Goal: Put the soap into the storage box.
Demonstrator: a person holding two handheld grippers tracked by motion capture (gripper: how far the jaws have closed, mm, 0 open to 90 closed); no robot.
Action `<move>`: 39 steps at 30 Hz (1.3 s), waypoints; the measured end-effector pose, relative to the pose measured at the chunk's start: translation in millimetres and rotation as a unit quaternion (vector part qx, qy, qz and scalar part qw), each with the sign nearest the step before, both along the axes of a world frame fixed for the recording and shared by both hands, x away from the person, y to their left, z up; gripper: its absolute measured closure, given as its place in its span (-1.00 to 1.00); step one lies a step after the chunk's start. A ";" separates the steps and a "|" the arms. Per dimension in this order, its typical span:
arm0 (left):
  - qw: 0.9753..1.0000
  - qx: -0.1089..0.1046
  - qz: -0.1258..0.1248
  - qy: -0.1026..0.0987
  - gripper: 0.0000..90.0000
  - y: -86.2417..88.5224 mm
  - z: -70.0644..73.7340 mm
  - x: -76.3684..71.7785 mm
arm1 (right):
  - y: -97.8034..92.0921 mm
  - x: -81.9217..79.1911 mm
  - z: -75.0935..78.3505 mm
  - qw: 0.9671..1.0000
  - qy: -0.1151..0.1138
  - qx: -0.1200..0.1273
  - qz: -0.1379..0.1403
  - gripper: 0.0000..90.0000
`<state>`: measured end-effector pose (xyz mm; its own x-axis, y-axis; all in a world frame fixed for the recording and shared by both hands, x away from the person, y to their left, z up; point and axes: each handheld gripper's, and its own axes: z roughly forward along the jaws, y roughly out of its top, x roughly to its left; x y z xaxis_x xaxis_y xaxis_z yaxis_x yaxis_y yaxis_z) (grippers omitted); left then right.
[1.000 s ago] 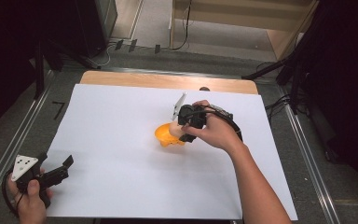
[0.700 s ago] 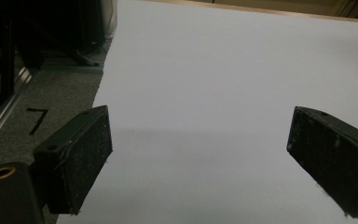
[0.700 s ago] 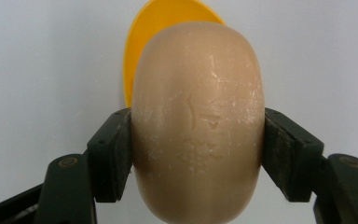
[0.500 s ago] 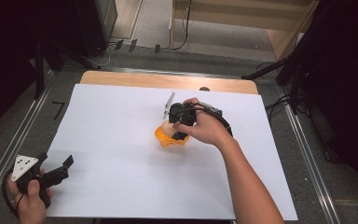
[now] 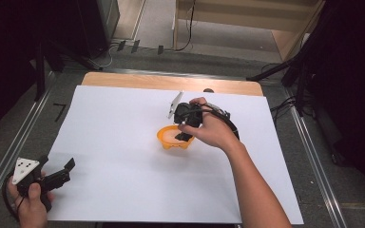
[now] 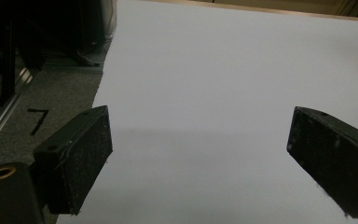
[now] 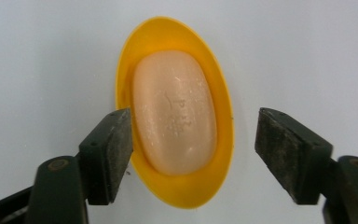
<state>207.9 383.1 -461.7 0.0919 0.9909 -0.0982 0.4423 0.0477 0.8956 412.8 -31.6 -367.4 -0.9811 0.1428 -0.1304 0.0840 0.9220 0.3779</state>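
**Right gripper settles over the soap dish, jaws spread to either side**

Over the last second the right gripper (image 5: 186, 124) has shifted from just right of the yellow dish (image 5: 167, 142) to directly above it, near the centre of the high view. In the right gripper view the 2 black jaws stand wide open, one at the lower left beside the dish's rim, the other at the lower right well clear of it, with nothing yet between their pads. The dish fills the middle of that frame, and the pale bar of soap (image 7: 175, 112) lies inside it. This looks like the line-up before a descent and grip, either on the dish or on the soap.

The left gripper (image 5: 52, 178) has stayed at the lower left of the high view, at the edge of the white sheet (image 5: 114, 123). Its jaws are also open and empty, facing bare paper.

Count: 2 grippers, 1 dish, 1 soap bar, 1 white sheet.
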 end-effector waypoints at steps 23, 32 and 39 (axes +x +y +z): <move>1.000 0.000 0.002 0.000 -0.84 -0.3 0.0 0.1 | -72.9 -21.8 -16.2 0.984 0.016 0.101 -0.145 -0.98; 1.000 0.001 0.001 0.001 -0.84 -0.6 -0.1 0.4 | -94.4 -32.1 -21.6 0.972 0.006 0.135 -0.192 -1.00; 1.000 0.001 0.001 0.000 -0.84 -0.8 -0.1 0.3 | -110.9 -39.2 -29.9 0.964 0.013 0.149 -0.219 -1.00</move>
